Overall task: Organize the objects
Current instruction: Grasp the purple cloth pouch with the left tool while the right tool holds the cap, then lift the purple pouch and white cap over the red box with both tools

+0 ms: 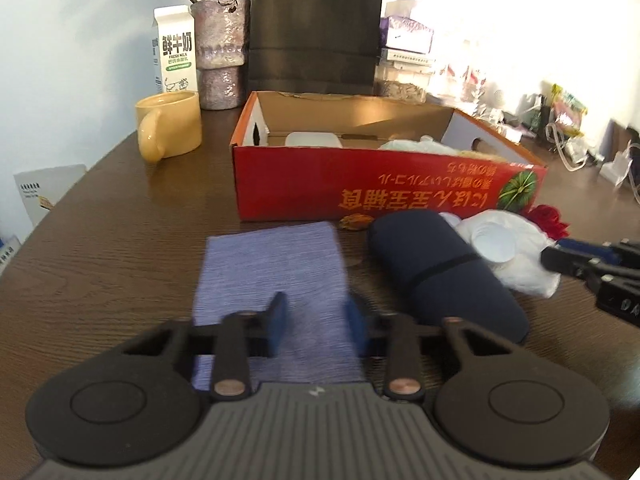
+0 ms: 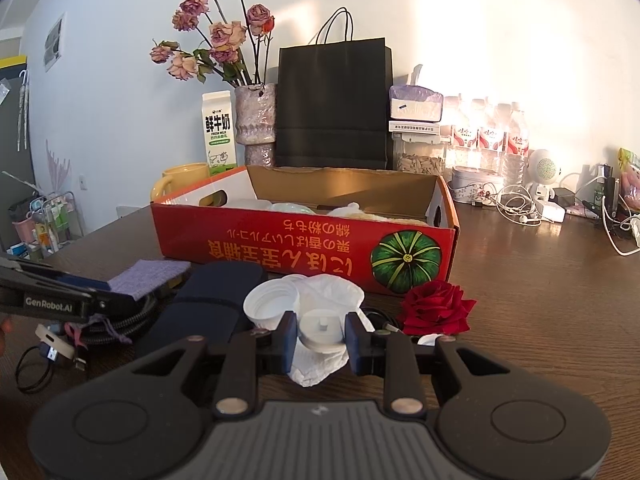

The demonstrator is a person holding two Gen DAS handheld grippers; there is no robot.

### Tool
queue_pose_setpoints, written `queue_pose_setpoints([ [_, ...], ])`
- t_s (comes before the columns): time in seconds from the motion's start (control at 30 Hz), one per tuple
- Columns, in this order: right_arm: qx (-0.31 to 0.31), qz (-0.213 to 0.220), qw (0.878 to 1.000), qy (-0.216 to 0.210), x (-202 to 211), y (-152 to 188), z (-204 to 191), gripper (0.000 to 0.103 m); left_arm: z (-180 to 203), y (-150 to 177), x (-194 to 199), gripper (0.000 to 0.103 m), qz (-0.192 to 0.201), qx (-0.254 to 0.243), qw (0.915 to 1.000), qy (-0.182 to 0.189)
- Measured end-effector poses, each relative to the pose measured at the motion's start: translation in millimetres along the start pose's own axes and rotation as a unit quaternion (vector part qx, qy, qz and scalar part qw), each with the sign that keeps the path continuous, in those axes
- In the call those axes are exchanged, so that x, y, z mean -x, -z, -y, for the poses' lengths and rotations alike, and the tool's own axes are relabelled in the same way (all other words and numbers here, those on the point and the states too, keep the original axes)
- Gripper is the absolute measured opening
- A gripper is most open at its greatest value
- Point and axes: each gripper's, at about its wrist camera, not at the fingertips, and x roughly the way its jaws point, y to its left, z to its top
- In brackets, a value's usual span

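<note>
Right now our left gripper (image 1: 316,326) has its blue pads closed in on the near end of a folded purple cloth (image 1: 272,276), one pad on top of the fabric and the other at its right edge, so we read it as pinching the cloth. That cloth lies flat on the brown wooden table (image 1: 120,240), just in front of the red cardboard box (image 1: 360,192).

Our right gripper (image 2: 321,336) is clamped on a small white round lid (image 2: 322,330), both pads pressing its sides. It sits on a crumpled white plastic bag (image 2: 332,288), with a white cup-like cap (image 2: 268,306) just behind it.

Between the cloth and the white bag we see a dark navy pouch (image 1: 436,272) lying at an angle. A red rose (image 2: 436,306) rests at the box's right corner. Inside the box a few pale items show, too hidden to tell apart.

Behind the box stand a yellow mug (image 1: 172,128), a milk carton (image 1: 174,52), a vase of dried roses (image 1: 220,56) and a black paper bag (image 1: 316,28). Coiled cables (image 2: 60,344) lie at the left in the right wrist view.
</note>
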Motion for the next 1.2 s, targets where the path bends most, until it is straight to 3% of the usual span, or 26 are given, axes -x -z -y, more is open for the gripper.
queue_pose_setpoints([
  [0.07,0.0,-0.001,1.0,0.0,-1.2,0.2,0.1,0.025,0.6,0.2,-0.1,0.021,0.0,-0.005,1.0,0.005],
  [0.13,0.0,-0.002,1.0,0.0,-1.4,0.1,-0.1,0.025,-0.5,1.0,-1.3,0.023,-0.002,0.001,1.0,0.004],
  [0.2,0.0,-0.002,1.0,0.0,-1.6,0.1,-0.2,0.025,-1.9,0.8,-0.6,0.053,-0.002,0.012,0.9999,-0.002],
  [0.23,0.0,-0.003,1.0,-0.001,-1.9,0.0,-0.3,0.025,-3.2,0.9,1.8,0.077,0.007,0.015,0.9998,-0.008],
  [0.33,0.001,-0.005,1.0,-0.002,-2.3,0.0,-1.0,0.025,-3.9,-0.7,7.1,0.091,0.029,0.007,0.9989,-0.037],
  [0.37,0.001,-0.005,1.0,-0.003,-2.7,-0.1,-0.9,0.025,-6.0,-1.7,5.3,0.103,0.026,0.011,0.9986,-0.045],
  [0.53,0.001,-0.007,1.0,-0.003,-3.2,0.0,-1.3,0.025,-18.3,-2.7,-12.2,0.103,-0.012,0.029,0.9977,-0.061],
  [0.6,0.001,-0.007,1.0,-0.004,-3.2,0.0,-1.6,0.025,-25.6,-0.9,-17.0,0.101,-0.022,0.051,0.9972,-0.049],
  [1.03,0.002,-0.011,1.0,-0.006,-4.6,0.1,-1.6,0.025,-41.5,4.4,-7.2,0.033,0.004,0.079,0.9964,-0.031],
  [1.2,0.004,-0.011,1.0,-0.004,-4.8,0.0,-1.8,0.025,-43.7,4.8,2.8,0.018,0.023,0.068,0.9965,-0.041],
])
